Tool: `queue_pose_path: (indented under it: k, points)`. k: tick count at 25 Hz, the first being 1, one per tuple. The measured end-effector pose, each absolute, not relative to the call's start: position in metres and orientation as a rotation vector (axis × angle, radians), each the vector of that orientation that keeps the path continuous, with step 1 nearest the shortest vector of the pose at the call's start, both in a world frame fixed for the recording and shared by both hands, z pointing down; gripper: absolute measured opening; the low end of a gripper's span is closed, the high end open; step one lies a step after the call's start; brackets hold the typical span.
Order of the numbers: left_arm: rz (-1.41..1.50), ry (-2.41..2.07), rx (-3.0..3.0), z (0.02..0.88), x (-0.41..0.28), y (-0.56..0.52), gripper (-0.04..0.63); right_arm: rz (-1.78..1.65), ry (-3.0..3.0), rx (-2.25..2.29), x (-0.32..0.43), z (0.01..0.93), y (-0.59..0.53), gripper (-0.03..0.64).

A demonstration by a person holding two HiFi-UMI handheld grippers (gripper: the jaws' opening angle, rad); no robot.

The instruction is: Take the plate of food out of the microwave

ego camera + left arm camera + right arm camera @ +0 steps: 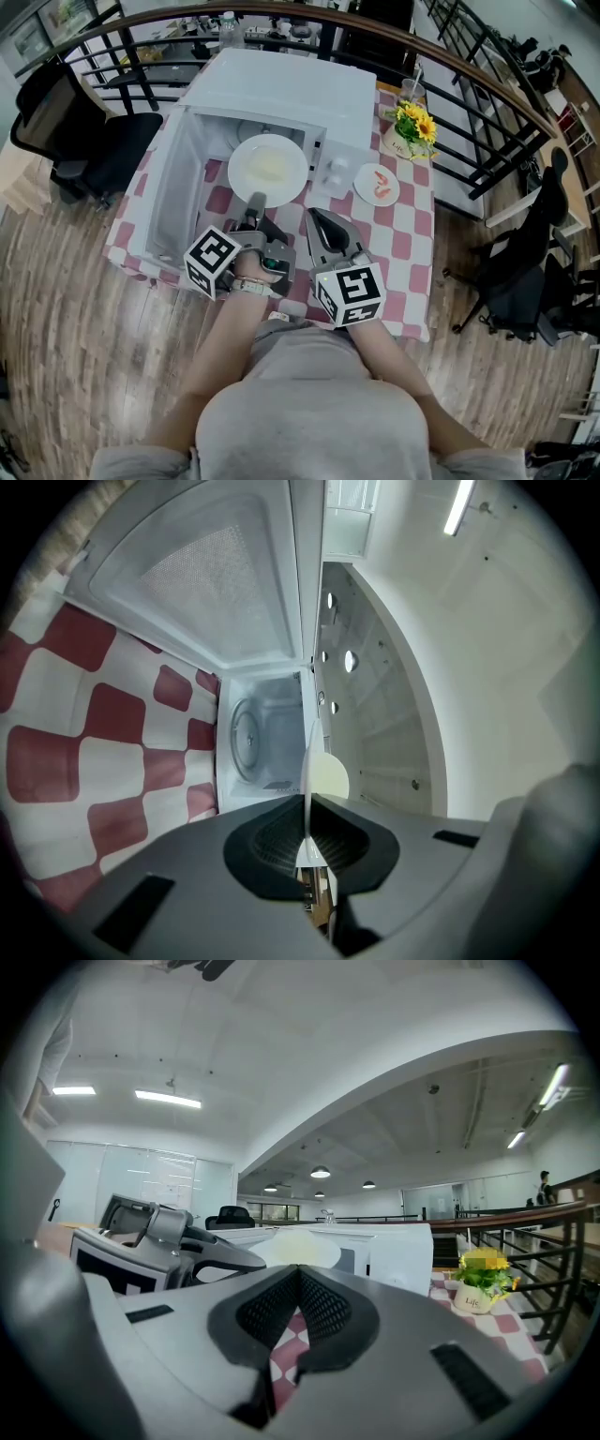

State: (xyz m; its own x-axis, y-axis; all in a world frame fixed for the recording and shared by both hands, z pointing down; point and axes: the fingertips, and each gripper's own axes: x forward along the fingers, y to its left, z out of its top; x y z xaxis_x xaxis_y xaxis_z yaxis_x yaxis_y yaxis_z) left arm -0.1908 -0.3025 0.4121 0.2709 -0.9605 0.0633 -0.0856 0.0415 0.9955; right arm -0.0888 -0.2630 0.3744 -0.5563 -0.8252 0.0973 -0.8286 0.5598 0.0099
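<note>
Left claw (255, 208): pressed together on the near rim of the round white ceramic plate (236, 174), which carries a pale yellowish portion of food (269, 168). In the left gripper view the plate shows edge-on as a thin white line running straight out between the closed pads, so the grip is on the rim only. Right claw (315, 217): pressed together with nothing in it; the right gripper view shows only red-and-white cloth beyond its tips. The plate hangs level at the mouth of the white box-shaped microwave (281, 84), whose door (173, 192) stands swung out at 9 o'clock of the opening. The glass turntable (246, 729) shows bare in the cavity behind the plate, so the plate is judged already lifted off it and largely clear. Governing relation: the plate lies at 12 o'clock of the left claw, the claw's line running through the plate's centre into the cavity; withdrawal therefore runs straight toward 6 o'clock, over the red-and-white chequered table (412, 234). The right claw sits at 5 o'clock of the plate, near but apart, and could support the rim. Risk: a one-sided rim grip may let the far edge dip.
</note>
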Motion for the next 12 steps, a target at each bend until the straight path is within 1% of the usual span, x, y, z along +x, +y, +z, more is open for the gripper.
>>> queue_pose_path:
  k: [12]
  points:
    - [-0.939, -1.097, 1.355, 0.409, -0.195, -0.289, 0.014, 0.061, -2.682, 1.428, -0.093, 0.375, -0.261, 0.023]
